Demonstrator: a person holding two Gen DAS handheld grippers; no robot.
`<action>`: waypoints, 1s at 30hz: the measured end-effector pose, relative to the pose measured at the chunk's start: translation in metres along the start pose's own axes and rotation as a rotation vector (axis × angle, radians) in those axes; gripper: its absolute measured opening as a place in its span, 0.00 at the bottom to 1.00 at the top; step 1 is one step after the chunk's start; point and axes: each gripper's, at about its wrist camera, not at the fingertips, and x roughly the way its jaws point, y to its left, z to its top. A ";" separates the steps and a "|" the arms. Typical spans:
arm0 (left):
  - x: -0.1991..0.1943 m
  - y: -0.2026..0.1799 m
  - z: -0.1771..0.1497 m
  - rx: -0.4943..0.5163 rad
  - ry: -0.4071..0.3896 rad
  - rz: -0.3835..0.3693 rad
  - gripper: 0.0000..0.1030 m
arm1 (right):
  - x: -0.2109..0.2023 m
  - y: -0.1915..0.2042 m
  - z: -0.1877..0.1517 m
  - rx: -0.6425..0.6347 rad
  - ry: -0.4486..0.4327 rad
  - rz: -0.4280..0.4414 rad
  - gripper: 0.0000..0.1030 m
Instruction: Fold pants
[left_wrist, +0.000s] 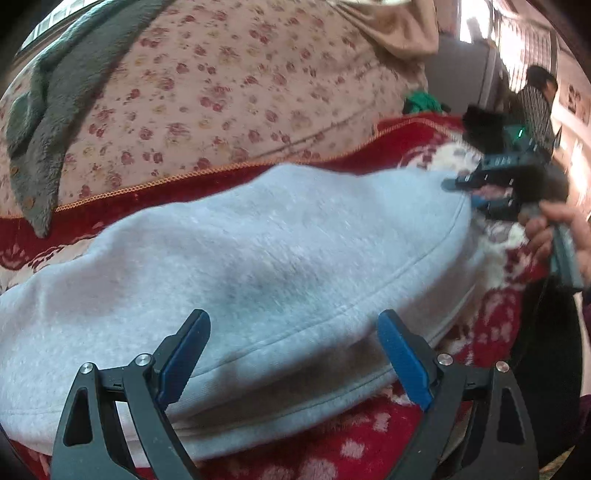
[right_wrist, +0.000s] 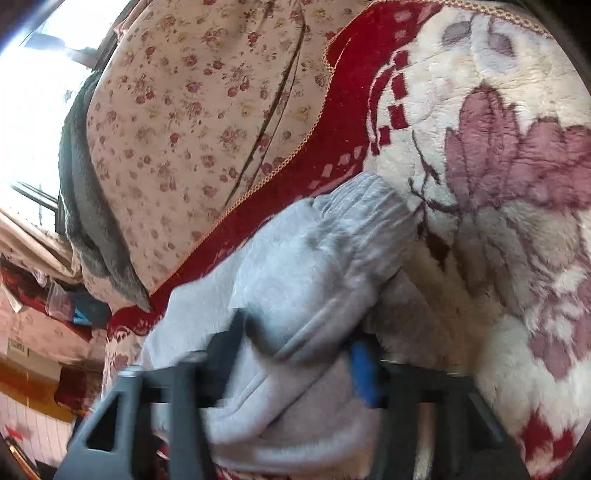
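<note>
from my left camera, my left gripper (left_wrist: 293, 354) sits nearest, its jaws wide apart with nothing pinched between them; the blue pads (left_wrist: 404, 363) hang just over the near seam of the pants (left_wrist: 258, 258). the pants are pale grey fleece, lying in a long folded band across the red blanket (left_wrist: 369, 443), running from the lower left up toward the right. at their far right end i see my right gripper (left_wrist: 487, 192), blurred, with the hand (left_wrist: 561, 236) on its handle just behind it; its tips are at the edge of the cloth.

my right camera is also blurred. there the right gripper's jaws are close together with a thick bunch of grey fabric between them, the blue pad (right_wrist: 364, 373) pressed against the cloth, so i read it as clamped on the pants. the ribbed cuff (right_wrist: 369, 206) sits just beyond, resting on the white and pink flowered part of the blanket.

past the blanket's orange-corded border lies a floral sheet (left_wrist: 240, 92), cream with small red roses. a grey towel (left_wrist: 40, 122) is draped over its left side. further off, a bit of green cloth (left_wrist: 423, 101) shows at the sheet's right edge, and a person (left_wrist: 537, 99) stands in the bright background.
</note>
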 end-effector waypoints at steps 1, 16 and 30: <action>0.005 -0.003 -0.001 0.014 0.006 0.011 0.89 | 0.000 -0.001 0.001 0.006 -0.002 0.018 0.27; 0.000 -0.029 -0.010 0.154 -0.010 -0.065 0.88 | -0.029 0.023 0.002 -0.052 -0.050 0.100 0.15; 0.031 -0.012 -0.004 0.098 0.055 -0.023 0.62 | 0.006 0.002 -0.001 -0.030 0.015 0.041 0.37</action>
